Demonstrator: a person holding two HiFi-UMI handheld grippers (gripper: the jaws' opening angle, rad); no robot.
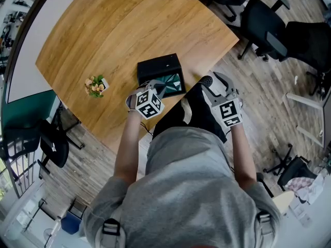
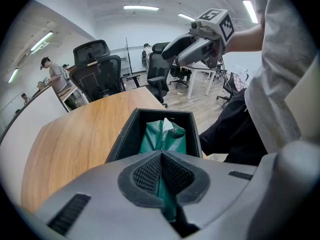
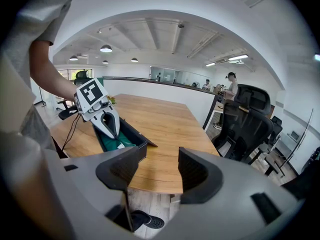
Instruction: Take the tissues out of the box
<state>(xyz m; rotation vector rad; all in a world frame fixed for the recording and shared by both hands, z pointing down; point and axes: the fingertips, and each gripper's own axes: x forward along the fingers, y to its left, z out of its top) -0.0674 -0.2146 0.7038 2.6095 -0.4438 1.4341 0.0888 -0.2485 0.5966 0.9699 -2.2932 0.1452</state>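
Observation:
An open black box point(image 1: 158, 66) lies on the wooden table near its front edge. Inside is a green tissue pack point(image 2: 165, 136) with a bit of white tissue at its top. My left gripper point(image 2: 161, 176) is shut on the near edge of that green pack, just over the box's near end; the same left gripper point(image 1: 156, 90) shows at the box in the head view. My right gripper point(image 1: 215, 79) hangs off the table's edge to the right of the box. That right gripper point(image 3: 155, 170) is open with nothing between its jaws.
A small flower pot point(image 1: 96, 86) stands on the table point(image 1: 114, 30) left of the box. Black office chairs point(image 1: 264, 19) stand on the wood floor to the right. People are at desks in the background point(image 2: 52, 76).

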